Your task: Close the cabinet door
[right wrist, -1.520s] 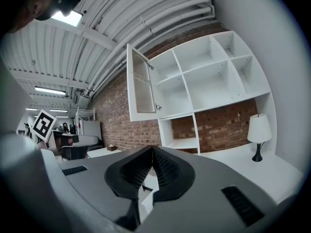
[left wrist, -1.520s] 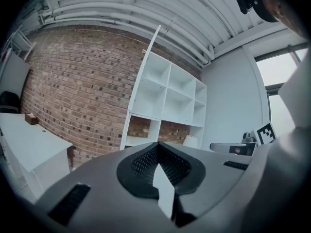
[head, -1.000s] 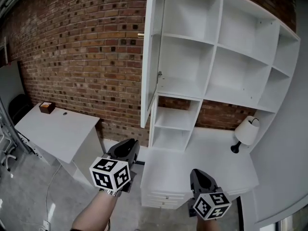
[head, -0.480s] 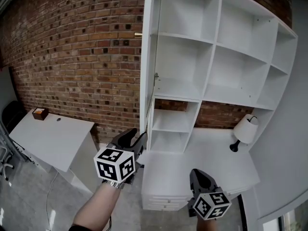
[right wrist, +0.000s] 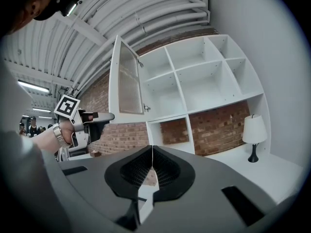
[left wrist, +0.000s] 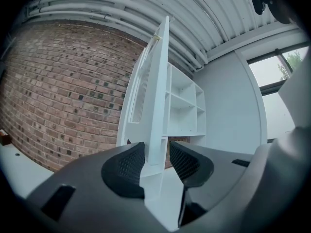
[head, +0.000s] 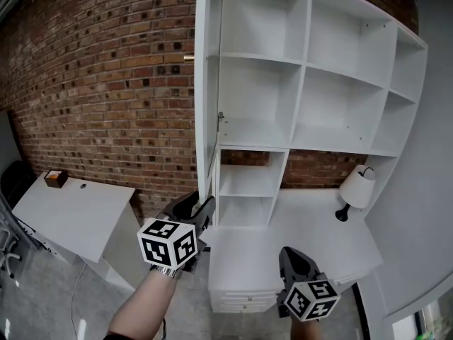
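The tall white cabinet door (head: 204, 83) stands wide open, edge-on to me, hinged to the white shelf unit (head: 318, 62). A brass knob (head: 188, 58) sticks out on its outer face. My left gripper (head: 199, 210) is open, just under the door's lower corner. In the left gripper view the door's edge (left wrist: 159, 91) rises from between the spread jaws of the left gripper (left wrist: 156, 154), with a gap on the right side. My right gripper (head: 294, 261) hangs shut and empty over the low white counter. From the right gripper (right wrist: 152, 166) I see the door (right wrist: 126, 81) and the left gripper (right wrist: 99, 118) beside it.
A red brick wall (head: 106, 83) runs behind the door. A white desk (head: 71, 211) with a small brown box (head: 53, 178) stands at the left. A white lamp (head: 354, 190) sits on the counter (head: 311, 232) under the shelves, at the right.
The left gripper's jaws have spread apart, and it has moved right and a little up to the door's lower edge. The right gripper has stayed shut and in place.
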